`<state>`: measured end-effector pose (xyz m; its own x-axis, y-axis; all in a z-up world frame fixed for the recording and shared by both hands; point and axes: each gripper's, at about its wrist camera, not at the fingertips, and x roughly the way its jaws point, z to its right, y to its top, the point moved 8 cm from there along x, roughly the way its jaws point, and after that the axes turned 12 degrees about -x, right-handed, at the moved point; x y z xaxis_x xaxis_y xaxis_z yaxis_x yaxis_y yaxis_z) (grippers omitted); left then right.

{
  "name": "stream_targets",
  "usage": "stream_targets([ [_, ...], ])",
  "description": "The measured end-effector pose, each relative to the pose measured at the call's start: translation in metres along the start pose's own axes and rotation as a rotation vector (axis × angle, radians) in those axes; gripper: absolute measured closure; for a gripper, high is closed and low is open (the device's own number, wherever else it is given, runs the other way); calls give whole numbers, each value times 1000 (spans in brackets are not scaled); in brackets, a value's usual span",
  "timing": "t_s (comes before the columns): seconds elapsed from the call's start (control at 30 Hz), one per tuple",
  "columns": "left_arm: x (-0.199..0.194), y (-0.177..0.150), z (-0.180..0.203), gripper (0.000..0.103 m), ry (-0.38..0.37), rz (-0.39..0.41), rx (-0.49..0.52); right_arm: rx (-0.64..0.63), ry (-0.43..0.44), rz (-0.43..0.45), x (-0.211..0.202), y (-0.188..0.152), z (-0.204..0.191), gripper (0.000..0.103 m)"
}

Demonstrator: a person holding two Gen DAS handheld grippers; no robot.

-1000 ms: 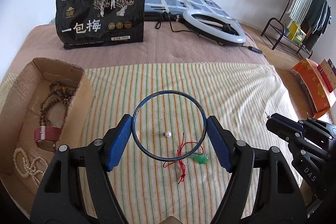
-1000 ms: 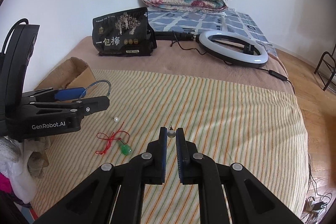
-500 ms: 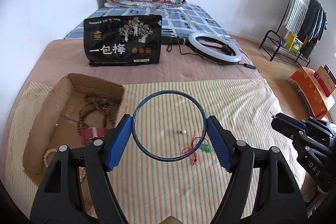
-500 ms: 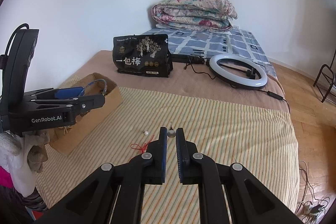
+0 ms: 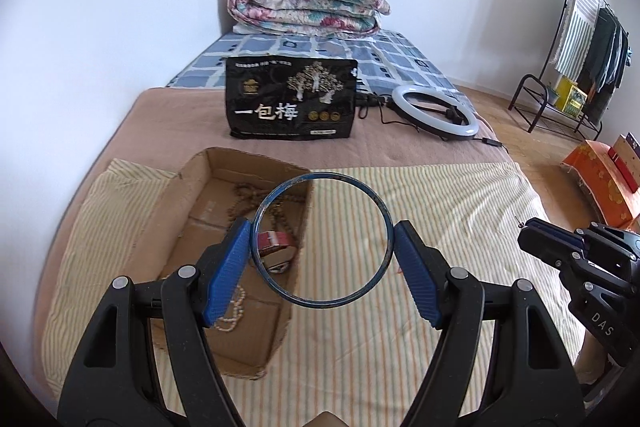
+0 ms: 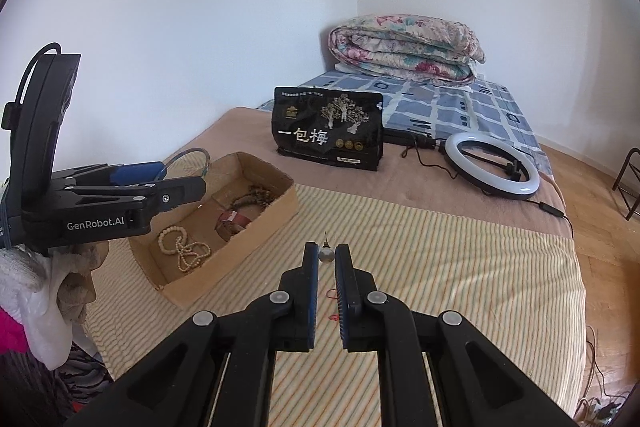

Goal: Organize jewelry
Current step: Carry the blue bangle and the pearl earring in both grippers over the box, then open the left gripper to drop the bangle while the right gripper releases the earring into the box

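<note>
Over striped cloth (image 5: 420, 195), left tongs (image 5: 322, 269) clasp a thin blue hoop (image 5: 379, 205), right tongs (image 6: 326, 255) pinch a round pearl stud (image 6: 326, 255).

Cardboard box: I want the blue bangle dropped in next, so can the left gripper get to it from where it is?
Probably yes. The left gripper holds the bangle beside the cardboard box, whose top is open. Beads and a red strap lie flat inside, leaving room.
</note>
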<state>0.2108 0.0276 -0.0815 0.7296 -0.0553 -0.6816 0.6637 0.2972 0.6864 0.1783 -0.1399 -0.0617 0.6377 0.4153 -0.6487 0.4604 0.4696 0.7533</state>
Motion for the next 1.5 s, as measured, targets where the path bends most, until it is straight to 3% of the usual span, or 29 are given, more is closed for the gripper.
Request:
stream_targets([
  [0.6, -16, 1, -74, 29, 90, 30, -31, -50, 112, 17, 41, 31, -78, 97],
  [1.13, 13, -7, -128, 29, 153, -52, -78, -48, 191, -25, 106, 41, -114, 97],
  [1.5, 30, -19, -144, 29, 169, -115, -90, -50, 208, -62, 135, 38, -125, 97],
])
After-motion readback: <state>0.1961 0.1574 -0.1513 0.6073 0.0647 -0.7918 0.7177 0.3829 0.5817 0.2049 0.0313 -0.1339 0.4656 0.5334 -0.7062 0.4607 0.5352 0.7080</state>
